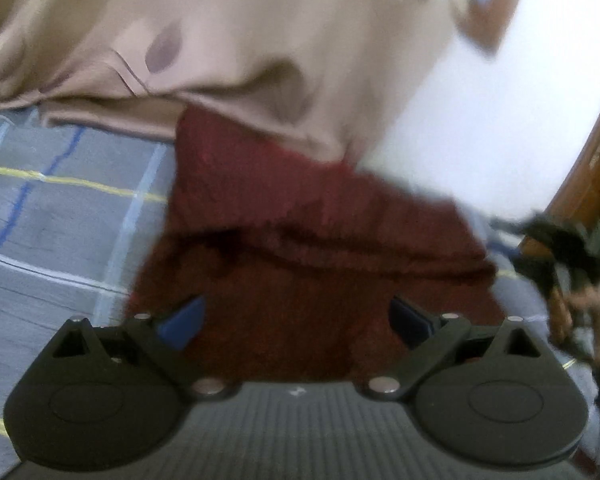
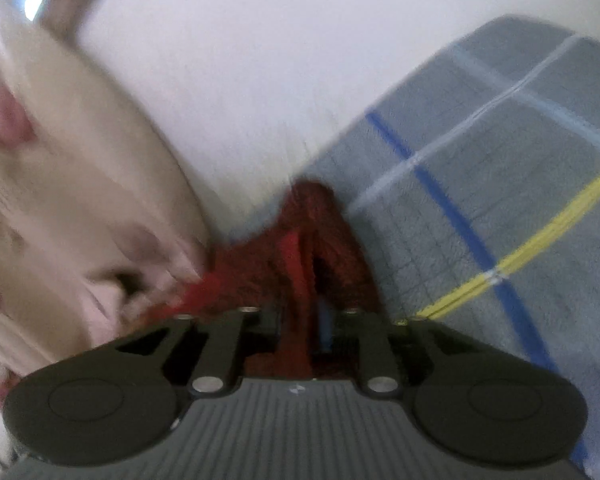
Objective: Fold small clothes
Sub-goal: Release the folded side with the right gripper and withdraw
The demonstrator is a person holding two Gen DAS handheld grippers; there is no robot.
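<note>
Item 1, right tool: pressing its jaws together on a gathered ridge of the dark red garment, which is rising in a peak just beyond the tips.

Item 2, left tool: standing spread wide, its blue-padded fingers framing the near edge of the same dark red garment without clamping it; contact with the cloth cannot be told through the blur.

Item 3, the garment: lying partly doubled on the grey checked bedcover, its far end tucking under a beige patterned cloth.

Item 4, far background: white wall and wooden frame.

Handling note, as a judgement: a fold is in progress. The held edge is best carried across evenly and low, the free tool pinning or taking the opposite corner so the layers are meeting squarely, without dragging the beige cloth.
</note>
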